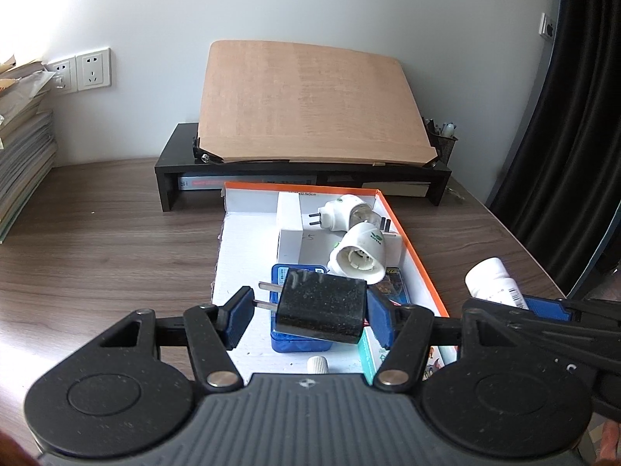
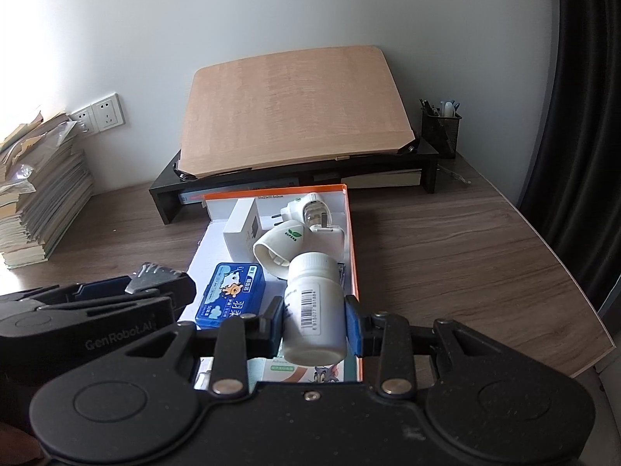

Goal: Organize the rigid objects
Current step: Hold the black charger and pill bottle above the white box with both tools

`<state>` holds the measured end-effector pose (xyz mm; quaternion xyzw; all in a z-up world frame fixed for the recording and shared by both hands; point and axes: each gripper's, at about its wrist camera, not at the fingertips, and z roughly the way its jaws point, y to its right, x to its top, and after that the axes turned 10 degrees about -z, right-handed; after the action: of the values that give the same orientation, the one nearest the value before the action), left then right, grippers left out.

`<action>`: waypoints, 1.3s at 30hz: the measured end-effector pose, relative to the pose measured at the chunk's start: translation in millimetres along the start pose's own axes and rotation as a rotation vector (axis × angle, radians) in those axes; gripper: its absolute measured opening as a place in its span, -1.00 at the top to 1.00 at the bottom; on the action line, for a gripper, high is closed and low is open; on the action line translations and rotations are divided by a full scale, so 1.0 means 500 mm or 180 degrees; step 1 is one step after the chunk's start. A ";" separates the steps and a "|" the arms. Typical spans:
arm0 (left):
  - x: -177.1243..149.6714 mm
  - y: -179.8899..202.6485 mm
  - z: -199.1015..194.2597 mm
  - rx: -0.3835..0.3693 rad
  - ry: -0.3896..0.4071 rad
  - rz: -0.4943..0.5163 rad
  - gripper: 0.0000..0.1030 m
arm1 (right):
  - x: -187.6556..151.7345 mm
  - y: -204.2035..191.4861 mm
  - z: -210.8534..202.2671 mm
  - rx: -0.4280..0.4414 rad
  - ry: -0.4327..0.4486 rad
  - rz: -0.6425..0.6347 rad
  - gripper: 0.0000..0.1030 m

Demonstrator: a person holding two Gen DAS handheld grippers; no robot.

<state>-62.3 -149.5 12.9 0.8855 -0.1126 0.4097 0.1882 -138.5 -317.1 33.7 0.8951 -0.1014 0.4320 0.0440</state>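
My left claw (image 1: 308, 312) grips a black plug adapter (image 1: 322, 306) across its length, one pad on the prong tips, the other on the adapter's rear face, so the jaws stand about half wide. My right claw (image 2: 313, 320) is clamped narrow on a white pill bottle (image 2: 312, 306), pads on the bottle's two flanks. Both loads hang over the near end of the orange-rimmed box (image 1: 419, 268), which lies on the bench (image 1: 108, 240). The adapter's long axis runs from 3 to 9 o'clock in the left view, its two prongs (image 1: 268, 297) pointing to 9, body tipped slightly down toward 3. The bottle's long axis runs from 6 to 12 in the right view, cap toward 12, base toward me. Under the adapter sits a blue case (image 2: 233, 297); beyond it at 12 lie two white socket adapters (image 1: 359, 256) and a white carton (image 1: 289, 219). To do this step well, I judge I should lower each piece onto bare box floor, the adapter toward 9 of the blue case, keep it level so the prongs do not slip off the pad, and release only once it rests.
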 end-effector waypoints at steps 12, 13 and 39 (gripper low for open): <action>0.002 -0.008 -0.006 0.0038 0.0027 -0.0036 -0.21 | 0.008 -0.009 0.001 0.0037 0.0042 -0.0028 0.22; 0.003 -0.008 -0.005 0.0041 0.0029 -0.0034 -0.21 | 0.009 -0.009 0.003 0.0041 0.0044 -0.0030 0.22; 0.014 -0.016 0.014 0.0054 -0.0010 -0.0057 -0.21 | 0.021 -0.010 0.026 0.0044 0.0015 -0.0035 0.22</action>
<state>-50.2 -145.5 12.0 0.8887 -0.1015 0.4075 0.1841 -121.3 -315.8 33.8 0.8949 -0.0934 0.4346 0.0405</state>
